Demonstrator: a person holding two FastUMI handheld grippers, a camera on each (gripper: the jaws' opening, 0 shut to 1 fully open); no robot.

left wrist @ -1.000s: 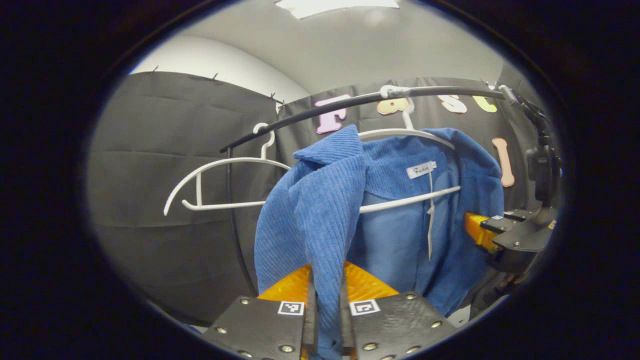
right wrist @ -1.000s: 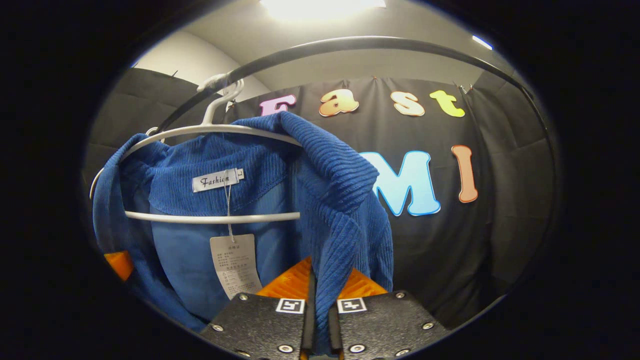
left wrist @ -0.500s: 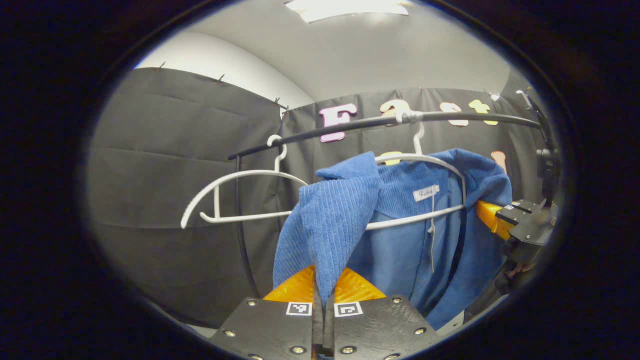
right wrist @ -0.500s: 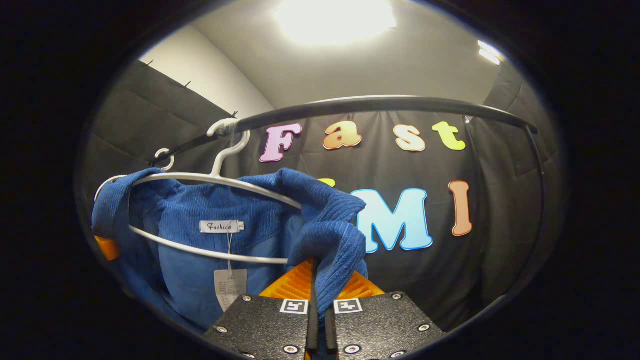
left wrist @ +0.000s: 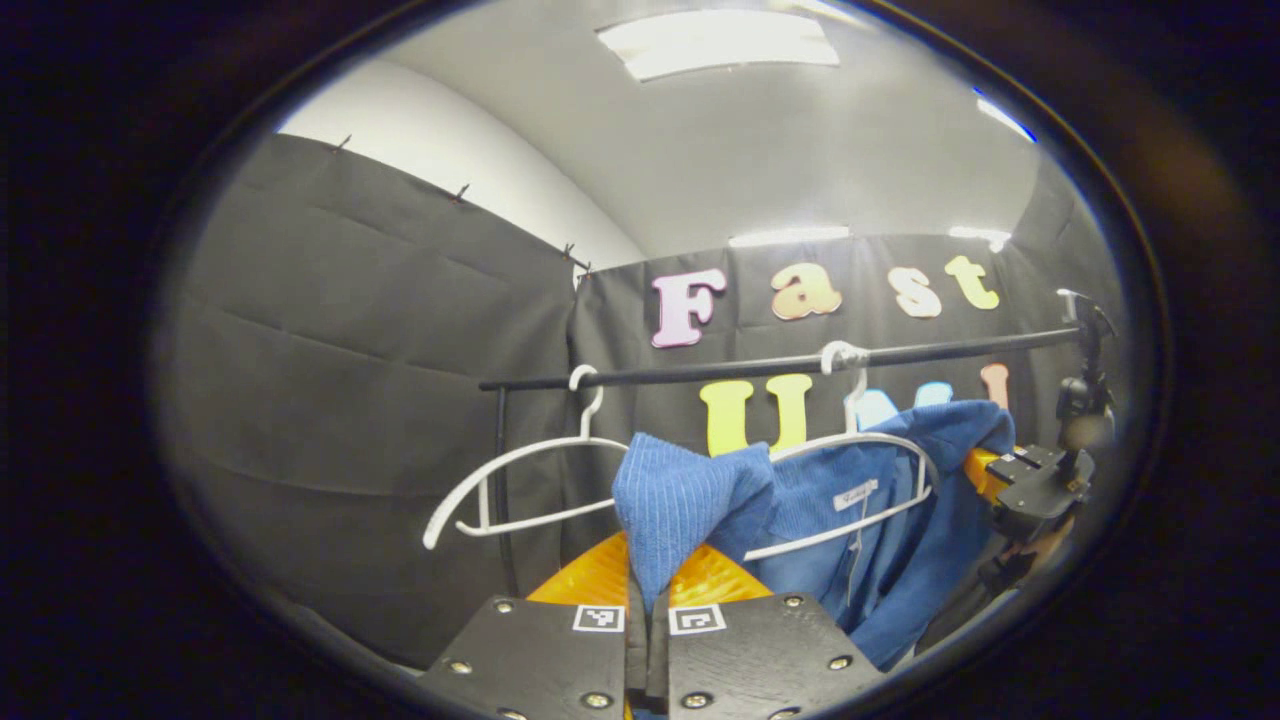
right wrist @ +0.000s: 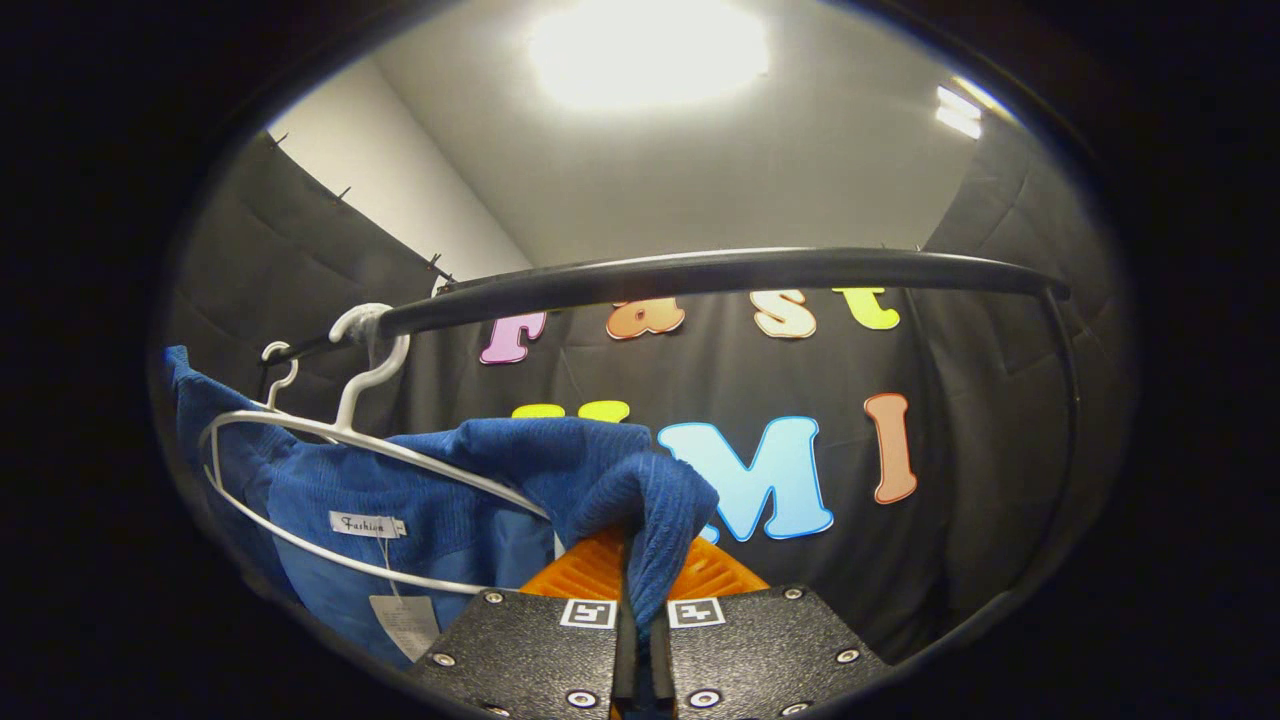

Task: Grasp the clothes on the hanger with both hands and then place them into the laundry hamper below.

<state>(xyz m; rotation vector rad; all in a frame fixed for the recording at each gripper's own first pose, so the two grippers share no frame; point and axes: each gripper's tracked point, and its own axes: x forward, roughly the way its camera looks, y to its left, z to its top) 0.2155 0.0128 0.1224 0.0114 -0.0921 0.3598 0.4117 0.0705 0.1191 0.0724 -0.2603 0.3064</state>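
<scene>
Jacket (left wrist: 860, 520): soft ribbed cloth, light, limp, will sag; half on hanger (left wrist: 850, 450) under rail (left wrist: 760, 368); best hold at shoulder folds; left tool (left wrist: 648, 600) pinches one fold, right tool (right wrist: 632, 590) other; hamper unseen.

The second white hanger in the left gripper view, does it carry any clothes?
No. The second white hanger hangs bare on the black rail, beside the hanger that carries the blue garment.
</scene>
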